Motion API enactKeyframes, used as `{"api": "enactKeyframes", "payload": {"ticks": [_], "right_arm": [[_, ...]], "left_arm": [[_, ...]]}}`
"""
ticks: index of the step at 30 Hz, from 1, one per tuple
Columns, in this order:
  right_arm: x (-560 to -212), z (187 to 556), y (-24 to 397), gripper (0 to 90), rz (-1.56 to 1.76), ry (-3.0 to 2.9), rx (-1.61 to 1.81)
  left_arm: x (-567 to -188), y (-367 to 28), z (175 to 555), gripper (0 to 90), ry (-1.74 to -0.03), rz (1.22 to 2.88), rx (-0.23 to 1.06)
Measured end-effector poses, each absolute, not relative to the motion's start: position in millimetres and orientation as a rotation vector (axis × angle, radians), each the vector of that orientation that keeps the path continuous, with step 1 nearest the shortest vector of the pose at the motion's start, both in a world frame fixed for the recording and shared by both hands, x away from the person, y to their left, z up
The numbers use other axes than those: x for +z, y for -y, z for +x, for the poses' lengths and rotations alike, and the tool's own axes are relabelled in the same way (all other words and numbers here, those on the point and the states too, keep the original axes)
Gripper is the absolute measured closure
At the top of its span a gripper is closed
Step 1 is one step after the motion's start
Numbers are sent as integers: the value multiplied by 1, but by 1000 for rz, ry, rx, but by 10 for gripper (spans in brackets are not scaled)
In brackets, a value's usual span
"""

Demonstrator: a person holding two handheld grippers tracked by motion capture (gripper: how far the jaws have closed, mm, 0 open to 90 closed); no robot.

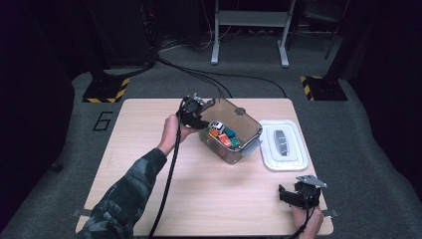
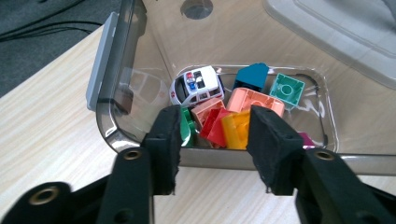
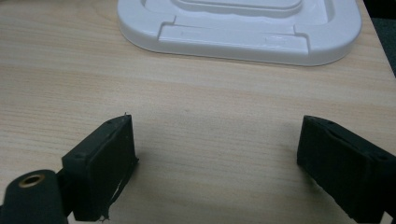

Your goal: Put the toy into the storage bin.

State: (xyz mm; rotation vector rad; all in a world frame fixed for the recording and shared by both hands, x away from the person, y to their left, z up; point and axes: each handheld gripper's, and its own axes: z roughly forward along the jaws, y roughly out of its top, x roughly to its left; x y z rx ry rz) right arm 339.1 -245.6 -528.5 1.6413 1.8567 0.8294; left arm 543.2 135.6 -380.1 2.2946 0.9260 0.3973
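The wooden table (image 1: 149, 164) is being occupied at its far middle by the clear bin (image 1: 251, 130) of toy blocks (image 2: 236, 126), its long axis running far-left to near-right. The left gripper (image 2: 212, 140), part-open and empty, is being held at the bin's left rim, blocks just beyond; the right gripper (image 3: 217, 154), wide and empty, is being rested well apart.

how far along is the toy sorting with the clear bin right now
Done so far: the white lid is off and lies on the table beside the clear bin, and a toy car and coloured blocks sit inside. In hand: the left gripper hangs open at the bin's rim, nothing between its pads. The right gripper waits open near the lid. Left, probably: closing the bin.
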Motion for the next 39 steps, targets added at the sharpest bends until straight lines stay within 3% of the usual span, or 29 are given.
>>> {"api": "enactKeyframes", "payload": {"ticks": [10,14,18,24,31,33,39], "right_arm": [[-528,339,246,103,1639,-1860,829],[-529,339,246,96,1630,-1866,826],[-528,339,244,87,1634,-1866,819],[-528,340,245,85,1636,-1867,819],[-528,341,245,51,1634,-1893,816],[-527,343,246,34,1634,-1916,842],[-505,352,247,1,1597,-1939,864]], "left_arm": [[-380,-172,514,172,-898,2212,390],[-393,-193,497,69,-910,2173,408],[-433,-224,476,0,-970,2131,392],[-492,-262,455,0,-1109,2098,302],[-520,-274,443,0,-1130,2147,292],[-522,-277,441,0,-1147,2093,297],[-529,-273,430,3,-1094,2129,456]]}}
